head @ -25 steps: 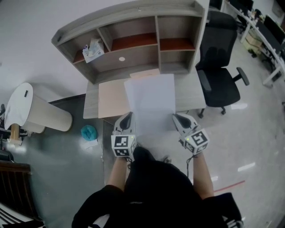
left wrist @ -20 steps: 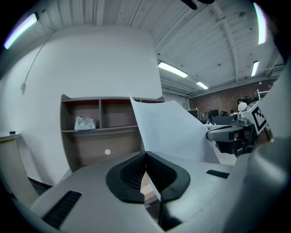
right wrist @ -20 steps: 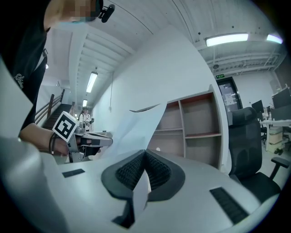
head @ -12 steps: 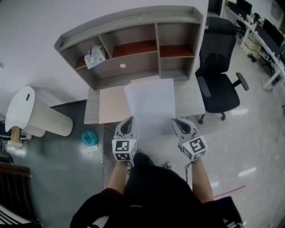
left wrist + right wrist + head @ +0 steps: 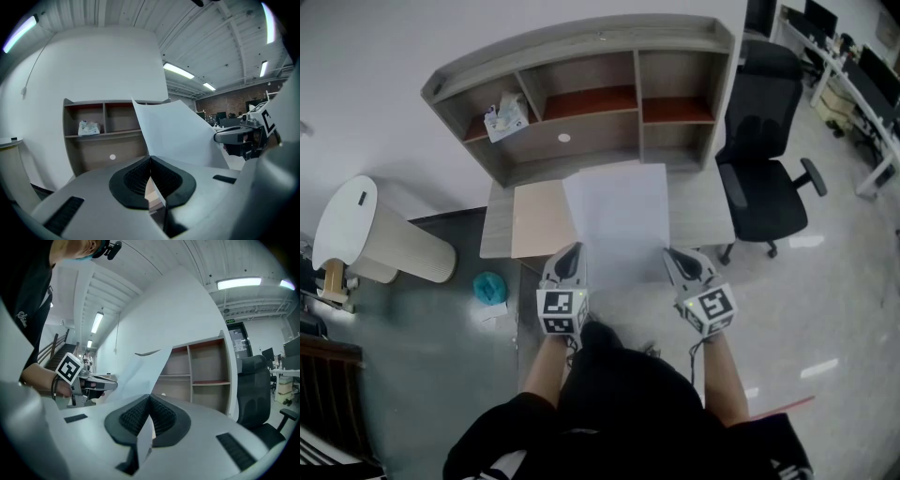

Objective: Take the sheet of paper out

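A white sheet of paper (image 5: 619, 220) hangs in the air between my two grippers, above the desk's front. My left gripper (image 5: 572, 255) is shut on the sheet's near left corner, my right gripper (image 5: 674, 256) on its near right corner. In the left gripper view the sheet (image 5: 176, 136) rises from the closed pads (image 5: 136, 178) and leans right, towards the other gripper (image 5: 239, 135). In the right gripper view the paper (image 5: 178, 324) fans up and left from the closed pads (image 5: 161, 416). A tan folder (image 5: 540, 217) lies flat on the desk under the sheet's left side.
A grey desk (image 5: 703, 202) carries a shelf hutch (image 5: 581, 94) with a tissue pack (image 5: 506, 117) in its left bay. A black office chair (image 5: 769, 169) stands to the right, a white bin (image 5: 366, 239) to the left, a teal object (image 5: 488, 285) on the floor.
The view has shifted slightly; the sheet stays held by both grippers in about the same spot above the desk.
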### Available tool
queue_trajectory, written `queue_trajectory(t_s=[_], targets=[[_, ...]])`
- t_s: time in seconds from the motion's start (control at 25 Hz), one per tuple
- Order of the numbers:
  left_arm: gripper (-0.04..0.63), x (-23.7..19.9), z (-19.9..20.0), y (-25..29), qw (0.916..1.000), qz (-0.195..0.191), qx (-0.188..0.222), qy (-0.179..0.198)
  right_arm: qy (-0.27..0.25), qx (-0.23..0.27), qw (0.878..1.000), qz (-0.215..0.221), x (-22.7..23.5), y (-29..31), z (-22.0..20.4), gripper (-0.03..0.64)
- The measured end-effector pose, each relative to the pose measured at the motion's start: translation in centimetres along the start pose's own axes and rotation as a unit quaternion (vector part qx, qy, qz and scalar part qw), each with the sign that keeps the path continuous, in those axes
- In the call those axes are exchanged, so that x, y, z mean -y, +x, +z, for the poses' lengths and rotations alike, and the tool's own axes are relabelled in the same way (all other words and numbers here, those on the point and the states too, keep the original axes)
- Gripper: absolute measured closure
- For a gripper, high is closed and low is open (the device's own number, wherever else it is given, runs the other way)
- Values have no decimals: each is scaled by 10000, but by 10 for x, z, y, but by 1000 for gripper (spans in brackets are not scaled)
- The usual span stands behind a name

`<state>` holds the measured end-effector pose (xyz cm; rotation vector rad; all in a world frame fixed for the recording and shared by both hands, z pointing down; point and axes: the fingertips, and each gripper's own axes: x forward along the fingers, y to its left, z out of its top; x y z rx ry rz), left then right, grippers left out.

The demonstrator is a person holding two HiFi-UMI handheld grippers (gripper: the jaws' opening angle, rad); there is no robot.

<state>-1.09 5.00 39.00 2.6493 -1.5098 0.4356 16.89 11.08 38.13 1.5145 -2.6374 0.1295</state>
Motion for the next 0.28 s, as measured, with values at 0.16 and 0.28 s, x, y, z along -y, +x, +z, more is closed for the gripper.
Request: queue_trajectory(t_s=[0.16,0.28], targets=[[550,-2,0,-2,10000,12,-28,1,3,-12,10000,10,-1,1,0,600],[550,-3,-1,-2,10000,4,-39,-2,15,-25,10000,15,-1,3,-1,600]])
